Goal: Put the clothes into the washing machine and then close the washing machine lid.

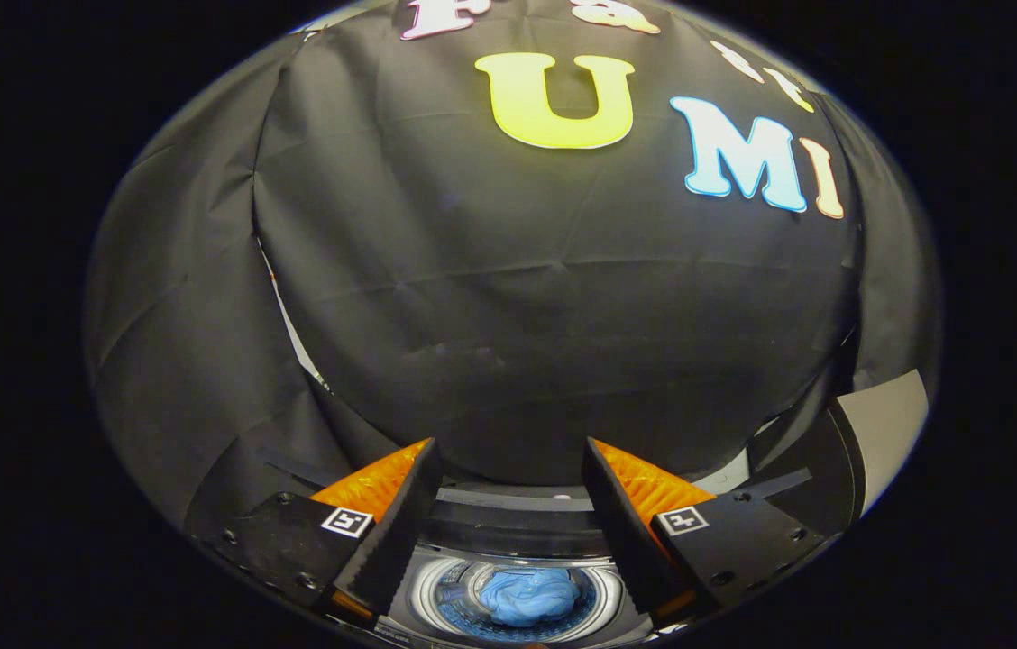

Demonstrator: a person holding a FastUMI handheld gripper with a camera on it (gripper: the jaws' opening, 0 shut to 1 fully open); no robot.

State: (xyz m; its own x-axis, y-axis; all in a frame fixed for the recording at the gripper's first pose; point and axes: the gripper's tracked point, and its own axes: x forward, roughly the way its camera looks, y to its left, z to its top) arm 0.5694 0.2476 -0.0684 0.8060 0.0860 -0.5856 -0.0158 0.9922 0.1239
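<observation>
Black cloth wall behind; hand-held gripper (511, 527) wide open, holding nothing, above washer (516, 595) drum containing apparently bunched blue clothes (528, 597).

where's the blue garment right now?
In the gripper view, the blue garment lies bunched in the washing machine's drum, below and between the open tongs, which hold nothing. The lid stands raised to the right.
</observation>
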